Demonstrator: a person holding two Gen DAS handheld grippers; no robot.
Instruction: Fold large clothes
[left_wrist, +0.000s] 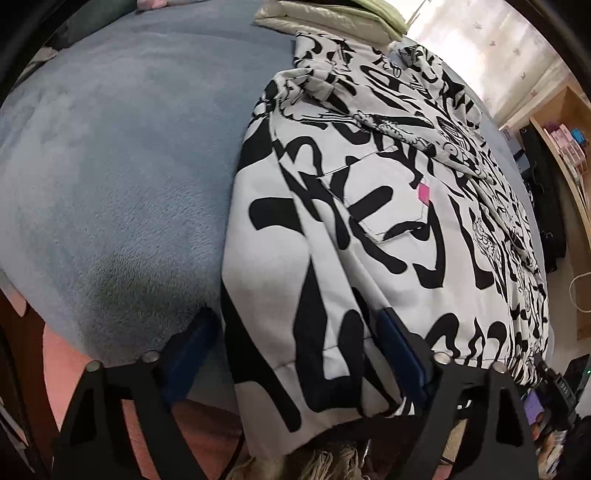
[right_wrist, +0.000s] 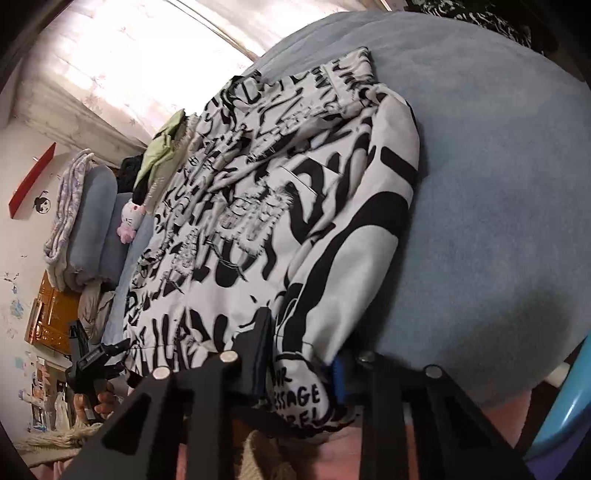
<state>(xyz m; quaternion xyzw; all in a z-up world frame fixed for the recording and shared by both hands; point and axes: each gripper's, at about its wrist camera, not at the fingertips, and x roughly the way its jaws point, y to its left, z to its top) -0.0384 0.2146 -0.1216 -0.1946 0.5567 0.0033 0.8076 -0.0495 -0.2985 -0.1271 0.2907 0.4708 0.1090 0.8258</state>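
- A black-and-white printed garment (left_wrist: 369, 206) lies spread on a bed covered by a blue-grey blanket (left_wrist: 110, 166); its near hem hangs over the bed's edge toward the cameras.
- In the left wrist view, a small pink tag (left_wrist: 423, 194) shows beside a stitched pocket on the garment, and folded pale bedding (left_wrist: 325, 16) sits at the far end of the bed.
- In the right wrist view, a pink-and-white plush toy (right_wrist: 131, 219) lies beside a blue-grey pillow (right_wrist: 98, 221), with a green cloth (right_wrist: 162, 147) just past the garment's far edge.
- A wooden shelf unit (left_wrist: 569, 147) stands off the bed's right side, by a lit curtain (left_wrist: 498, 44).
- The left gripper (left_wrist: 295, 354) tilts steeply down at the near hem; its jaws stand wide, straddling the garment's left corner, the pads not pressing.
- The right gripper (right_wrist: 301, 354) angles down at the garment's other near corner, jaws clenched on a bunched fold with printed lettering.
- In the right wrist view, a hand (right_wrist: 92, 402) holds the left gripper low at left.
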